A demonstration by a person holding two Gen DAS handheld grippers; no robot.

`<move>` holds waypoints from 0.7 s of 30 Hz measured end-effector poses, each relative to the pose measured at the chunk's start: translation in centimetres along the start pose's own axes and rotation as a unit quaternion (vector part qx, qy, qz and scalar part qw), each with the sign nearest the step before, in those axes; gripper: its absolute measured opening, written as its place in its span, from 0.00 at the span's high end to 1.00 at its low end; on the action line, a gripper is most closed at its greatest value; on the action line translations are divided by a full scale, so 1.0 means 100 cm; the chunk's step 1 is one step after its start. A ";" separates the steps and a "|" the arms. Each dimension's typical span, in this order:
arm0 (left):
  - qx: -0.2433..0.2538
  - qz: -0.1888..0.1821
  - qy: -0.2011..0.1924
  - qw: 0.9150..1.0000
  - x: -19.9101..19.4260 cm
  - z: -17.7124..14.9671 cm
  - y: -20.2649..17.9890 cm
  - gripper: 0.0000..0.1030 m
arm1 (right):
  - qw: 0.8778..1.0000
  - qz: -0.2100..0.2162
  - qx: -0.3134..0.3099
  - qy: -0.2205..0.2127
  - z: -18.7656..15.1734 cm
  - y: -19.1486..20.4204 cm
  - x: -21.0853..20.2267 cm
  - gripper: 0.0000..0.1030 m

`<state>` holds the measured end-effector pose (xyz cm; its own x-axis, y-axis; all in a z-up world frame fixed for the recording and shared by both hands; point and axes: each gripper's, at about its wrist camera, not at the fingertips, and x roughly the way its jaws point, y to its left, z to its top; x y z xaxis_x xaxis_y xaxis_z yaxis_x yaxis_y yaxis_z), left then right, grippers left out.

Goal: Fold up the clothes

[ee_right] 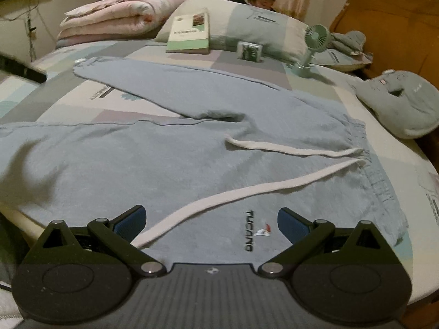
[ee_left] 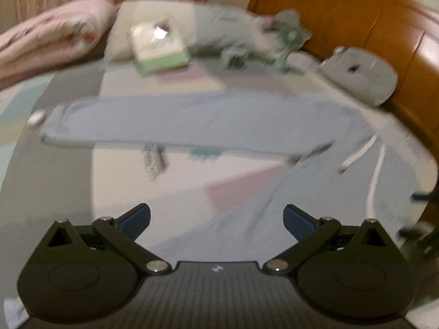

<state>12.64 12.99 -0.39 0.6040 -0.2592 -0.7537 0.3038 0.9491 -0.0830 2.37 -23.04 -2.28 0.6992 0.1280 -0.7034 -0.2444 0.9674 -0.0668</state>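
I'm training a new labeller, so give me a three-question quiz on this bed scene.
1. True or false: the trousers lie with legs spread apart.
2. The right gripper is: A open, B shut on the drawstring, C out of view.
3. What stands between the book and the fan?

Key: 1 true. 2 A. 3 a small box.
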 end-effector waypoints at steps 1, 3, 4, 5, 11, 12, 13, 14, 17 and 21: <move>0.002 0.009 0.006 1.000 0.000 -0.006 0.008 0.01 | 1.000 -0.002 -0.005 0.002 0.001 0.004 0.000 0.00; 0.011 0.031 0.020 0.999 0.014 -0.030 0.013 0.01 | 1.000 -0.004 -0.015 0.007 0.002 0.013 -0.001 0.00; 0.013 0.041 0.026 0.999 0.020 -0.039 0.016 0.01 | 1.000 -0.005 -0.019 0.008 0.003 0.018 -0.001 0.00; 0.012 0.048 0.033 0.998 0.026 -0.048 0.020 0.01 | 1.000 -0.006 -0.025 0.010 0.004 0.023 -0.002 0.00; -0.039 0.040 0.019 0.998 0.032 -0.086 0.064 0.01 | 0.998 -0.006 -0.056 0.013 0.012 0.056 -0.005 0.00; -0.046 0.033 0.013 0.998 0.028 -0.087 0.069 0.01 | 0.998 -0.005 -0.060 0.015 0.014 0.062 -0.004 0.00; -0.053 0.035 0.014 0.998 0.024 -0.087 0.073 0.01 | 0.998 -0.005 -0.064 0.017 0.015 0.067 -0.003 0.00; -0.060 0.040 0.015 0.997 0.021 -0.088 0.078 0.01 | 0.997 -0.005 -0.068 0.019 0.016 0.072 -0.002 0.00; -0.071 0.072 0.017 0.995 0.014 -0.097 0.094 0.01 | 0.997 -0.001 -0.080 0.022 0.021 0.086 0.002 0.00; -0.086 0.115 0.020 0.989 0.005 -0.109 0.117 0.01 | 0.995 0.015 -0.096 0.021 0.028 0.104 0.009 0.00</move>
<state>8.49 25.85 -8.81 0.6124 -0.0291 -0.7900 0.0291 0.9995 -0.0143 2.39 -12.28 -1.65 0.6617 0.1438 -0.7358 -0.3913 0.9034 -0.1754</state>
